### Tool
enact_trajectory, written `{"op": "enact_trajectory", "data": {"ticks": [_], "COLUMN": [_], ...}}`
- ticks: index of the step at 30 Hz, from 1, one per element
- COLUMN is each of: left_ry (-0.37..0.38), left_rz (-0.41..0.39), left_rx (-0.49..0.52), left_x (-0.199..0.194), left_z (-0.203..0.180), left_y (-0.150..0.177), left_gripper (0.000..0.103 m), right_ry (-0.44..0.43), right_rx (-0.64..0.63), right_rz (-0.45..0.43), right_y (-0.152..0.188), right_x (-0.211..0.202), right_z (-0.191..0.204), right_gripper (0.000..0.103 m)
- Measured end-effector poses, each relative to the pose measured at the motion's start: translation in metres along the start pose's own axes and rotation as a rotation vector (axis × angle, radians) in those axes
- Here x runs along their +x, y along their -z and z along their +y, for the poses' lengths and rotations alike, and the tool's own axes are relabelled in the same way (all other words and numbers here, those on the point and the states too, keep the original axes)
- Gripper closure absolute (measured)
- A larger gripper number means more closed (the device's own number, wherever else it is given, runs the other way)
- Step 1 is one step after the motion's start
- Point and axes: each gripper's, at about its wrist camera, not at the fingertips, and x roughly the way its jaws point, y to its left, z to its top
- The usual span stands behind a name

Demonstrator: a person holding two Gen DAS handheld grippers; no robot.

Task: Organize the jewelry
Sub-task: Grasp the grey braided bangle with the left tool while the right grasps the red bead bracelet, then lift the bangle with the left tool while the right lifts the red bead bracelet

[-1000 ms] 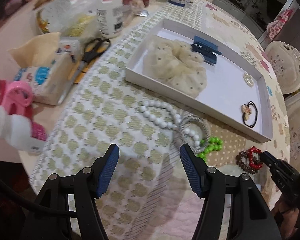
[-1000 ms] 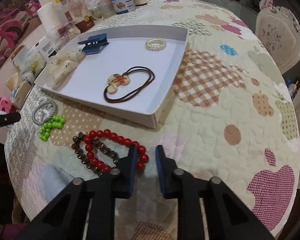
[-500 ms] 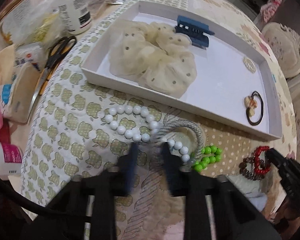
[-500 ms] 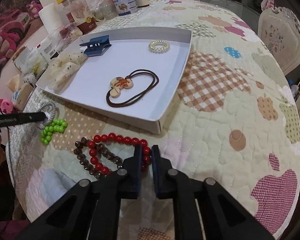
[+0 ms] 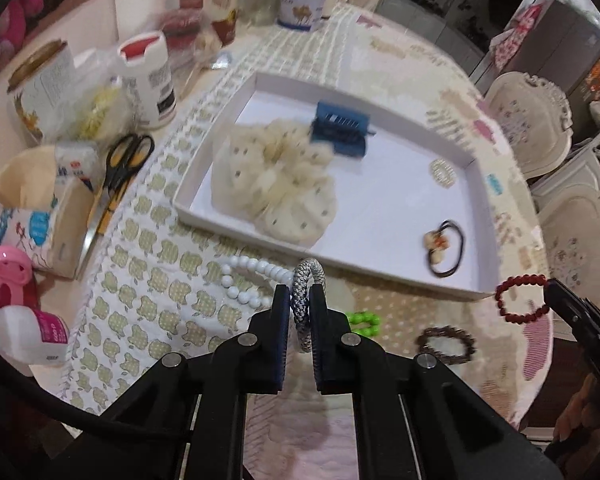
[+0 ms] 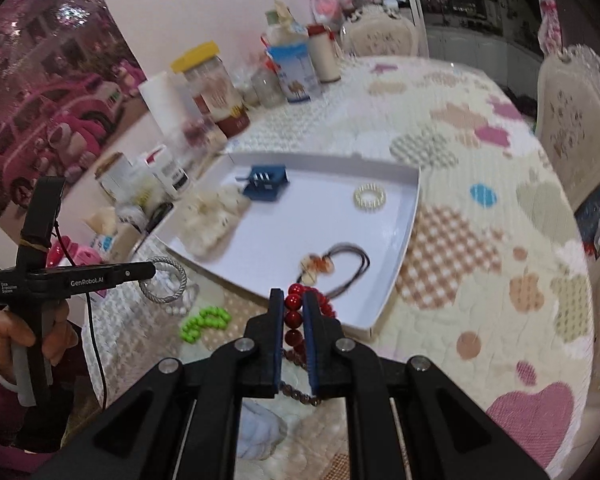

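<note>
Grey ring (image 5: 305, 303) between closing left fingers (image 5: 281, 312)

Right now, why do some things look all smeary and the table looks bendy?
Left wrist view: the cream scrunchie and blue hair clip are smeared by motion blur, while the left gripper closing on the grey woven ring stays sharp. Right wrist view: the jars and white tray blur; the fisheye lens curves the table's edges.

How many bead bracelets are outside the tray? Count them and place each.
4. Red bracelet in the right gripper; white bracelet, green bracelet and brown bracelet on the tablecloth. Others may hide behind grippers.
</note>
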Motion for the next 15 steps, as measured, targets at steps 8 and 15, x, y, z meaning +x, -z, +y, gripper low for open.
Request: {"op": "enact_trajectory", "data": {"ticks": [8,15], "left_ry": [0.059,0.064], "left_rz": [-0.023,-0.012], "left_rx": [0.008,0.008], "left_x": [-0.015,-0.014], "left_z": [-0.017,-0.019], "left_y": [-0.017,-0.019], "left_gripper": [0.099,0.099], "right_ry": [0.006,0.007], "right_rx": [-0.034,-0.035], "right_rz": [-0.044,-0.053], "right_y": [-0.02,-0.025], "right_x": [-0.021,-0.024], "right_z": [0.008,0.01], "right_gripper": [0.094,0.094]}}
